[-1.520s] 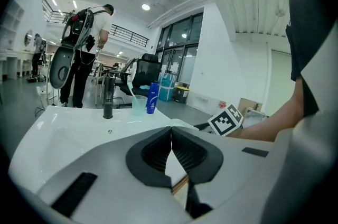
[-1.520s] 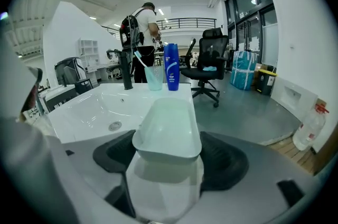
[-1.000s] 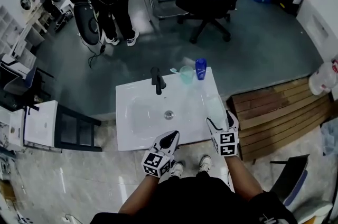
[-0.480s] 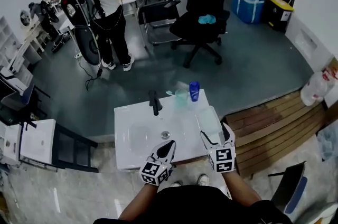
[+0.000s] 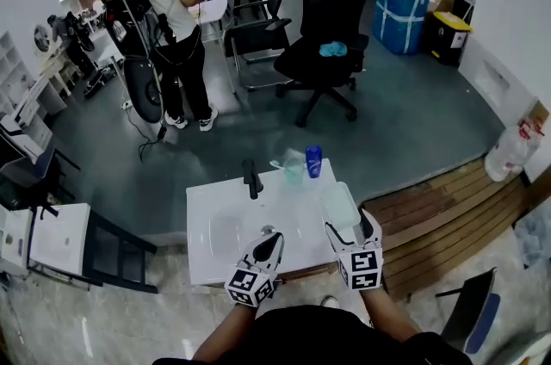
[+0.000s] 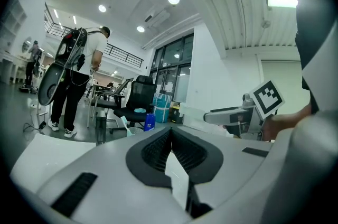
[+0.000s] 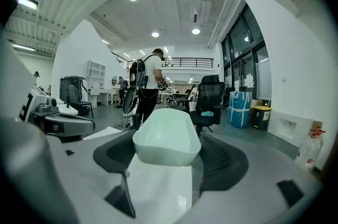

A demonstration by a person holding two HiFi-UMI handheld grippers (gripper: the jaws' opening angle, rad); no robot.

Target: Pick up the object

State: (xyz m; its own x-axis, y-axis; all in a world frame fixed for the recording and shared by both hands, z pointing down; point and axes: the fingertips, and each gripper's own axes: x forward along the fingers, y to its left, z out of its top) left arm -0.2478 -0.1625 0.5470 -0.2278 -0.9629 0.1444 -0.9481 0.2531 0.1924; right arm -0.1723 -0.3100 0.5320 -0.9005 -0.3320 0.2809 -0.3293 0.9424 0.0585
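At the left, the left tongs [image 5: 269, 243] hang over the near edge of the white tabletop [image 5: 203, 256], which has a basin sunk into it. In the left gripper view their jaws meet at the tips with nothing between them, so we count them closed and empty, with no part in the job.

Moving right along the tabletop, we pass the dark tap [image 5: 250, 176] at the back and the drain [image 5: 268, 228] in the basin. Behind these stand a pale cup [image 5: 294, 165] with a toothbrush in it and, just beside it, a small blue bottle [image 5: 314, 160]. None of these is touched.

Further right is what we take to be the task's thing, a pale green dish [image 5: 339, 203], long and shallow, over the right part of the tabletop. The right tongs [image 5: 349, 227] have it. In the right gripper view the dish sits squarely between the two dark pads, one jaw against each long side, and its far end points away from us.

So we judge the grasp done and secure. We cannot tell from these views whether the dish has cleared the tabletop. White shows beneath it, but we cannot make out a gap. What is left, as we see it, is at most the lift itself.
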